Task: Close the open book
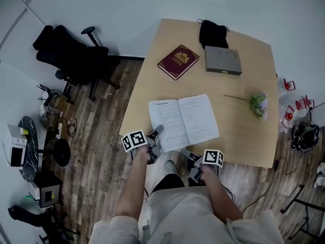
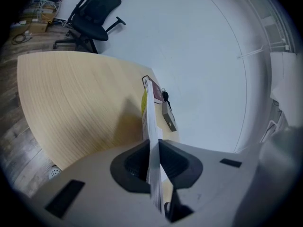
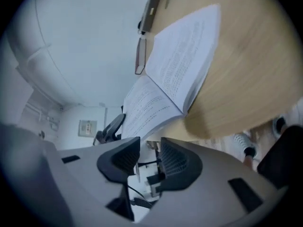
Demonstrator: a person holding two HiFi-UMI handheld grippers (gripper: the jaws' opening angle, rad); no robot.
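open book (image 1: 183, 120) is lying spread out at the near edge of the worktop (image 1: 244, 136). left gripper (image 1: 157, 131) is clamped on its left-hand pages at that edge, right gripper (image 1: 186, 153) sits just off the edge, jaws apart with nothing in them

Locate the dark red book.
In the head view the dark red book lies closed on the far part of the table, just left of the grey case and beyond the open book.

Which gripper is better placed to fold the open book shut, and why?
Left. The left gripper is clamped on the left-hand pages of the open book, ready to swing them over. The right gripper is open, empty, short of the book.
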